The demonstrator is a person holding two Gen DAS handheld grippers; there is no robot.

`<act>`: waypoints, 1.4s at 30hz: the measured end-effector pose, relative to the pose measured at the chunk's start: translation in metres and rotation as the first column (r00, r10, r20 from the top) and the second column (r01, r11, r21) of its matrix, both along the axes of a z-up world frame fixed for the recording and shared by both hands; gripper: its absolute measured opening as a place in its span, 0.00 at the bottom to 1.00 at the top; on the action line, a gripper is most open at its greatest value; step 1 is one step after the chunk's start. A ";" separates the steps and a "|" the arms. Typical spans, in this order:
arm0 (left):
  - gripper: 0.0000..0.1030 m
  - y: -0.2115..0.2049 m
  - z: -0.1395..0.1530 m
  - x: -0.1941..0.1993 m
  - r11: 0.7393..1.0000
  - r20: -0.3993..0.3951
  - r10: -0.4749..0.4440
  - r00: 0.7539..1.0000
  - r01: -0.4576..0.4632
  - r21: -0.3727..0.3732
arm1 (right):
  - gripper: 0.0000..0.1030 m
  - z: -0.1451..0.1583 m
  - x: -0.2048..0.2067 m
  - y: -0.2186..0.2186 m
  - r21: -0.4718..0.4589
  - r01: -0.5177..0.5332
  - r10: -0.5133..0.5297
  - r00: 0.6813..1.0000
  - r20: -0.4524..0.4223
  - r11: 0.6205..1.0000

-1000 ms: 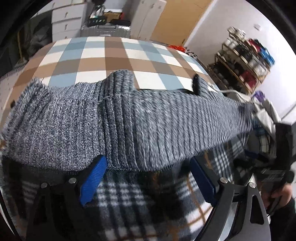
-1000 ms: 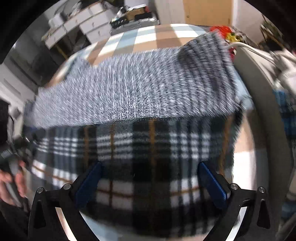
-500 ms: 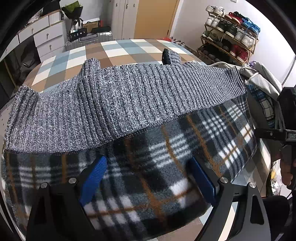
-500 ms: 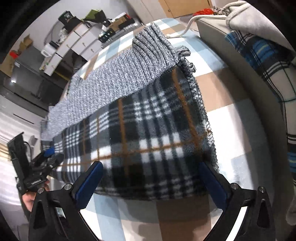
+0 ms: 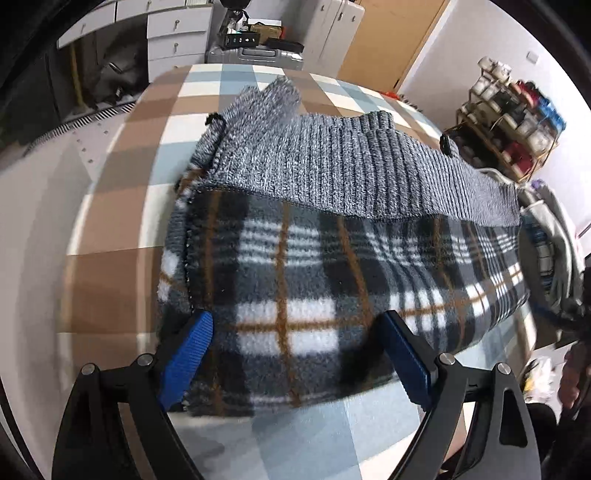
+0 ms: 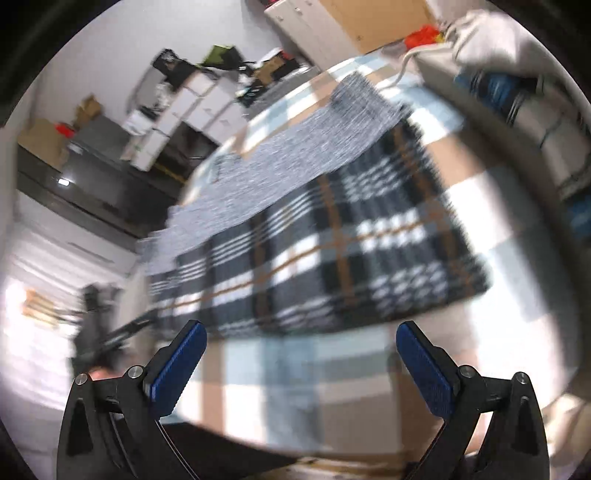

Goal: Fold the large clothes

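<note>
A folded garment lies flat on the checked table top: a black, white and tan plaid fleece body with a grey ribbed knit part along its far edge. My left gripper is open just above the plaid's near left corner, with the cloth below its blue pads and not pinched. In the blurred right wrist view the plaid and the grey knit lie ahead of my right gripper, which is open over bare table short of the cloth's near edge.
A heap of other clothes lies at the table's right side. White drawers and a suitcase stand beyond the far edge, a shoe rack at the right wall. A hand holding the other gripper shows at the right.
Both grippers have pulled back from the garment and swung sideways. The left now looks at the plaid's left corner; the right has withdrawn past the cloth's near edge. The garment lies still.
</note>
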State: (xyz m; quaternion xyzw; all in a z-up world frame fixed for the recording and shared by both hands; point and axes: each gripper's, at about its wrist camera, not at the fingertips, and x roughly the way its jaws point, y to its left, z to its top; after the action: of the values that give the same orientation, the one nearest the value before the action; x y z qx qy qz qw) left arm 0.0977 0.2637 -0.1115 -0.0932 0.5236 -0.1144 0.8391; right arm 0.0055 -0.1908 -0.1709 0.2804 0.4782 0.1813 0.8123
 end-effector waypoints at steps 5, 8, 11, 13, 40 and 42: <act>0.93 -0.003 -0.003 0.006 1.000 0.005 -0.005 1.000 0.005 -0.013 | 1.00 -0.019 0.006 -0.015 0.110 0.085 -0.075 0.993 -0.087 0.990; 0.93 -0.016 0.024 -0.008 0.996 0.051 0.068 0.996 -0.071 0.063 | 1.00 -0.033 0.016 -0.029 0.195 0.153 -0.126 0.981 -0.146 0.969; 0.94 -0.045 0.062 -0.028 0.998 0.223 0.016 0.975 -0.028 0.049 | 1.00 -0.043 0.023 -0.031 0.253 0.170 -0.121 0.973 -0.197 0.953; 0.94 -0.078 0.077 -0.033 0.997 0.295 -0.072 0.953 0.063 0.040 | 1.00 -0.050 0.030 -0.025 0.290 0.171 -0.111 0.971 -0.214 0.942; 0.93 -0.161 0.007 0.027 0.966 0.026 -0.254 0.967 0.252 0.067 | 0.87 -0.014 0.057 -0.001 0.087 0.108 -0.121 0.981 0.153 0.990; 0.93 -0.165 0.006 0.028 0.963 0.027 -0.259 0.965 0.257 0.077 | 0.81 -0.034 0.070 -0.004 0.043 0.143 -0.142 0.990 -0.026 0.989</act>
State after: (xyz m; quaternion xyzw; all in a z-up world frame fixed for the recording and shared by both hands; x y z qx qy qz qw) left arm 0.1255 0.0991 -0.1055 0.0083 0.5194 -0.2053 0.8294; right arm 0.0757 -0.1948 -0.2045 0.3340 0.4618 0.1303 0.8113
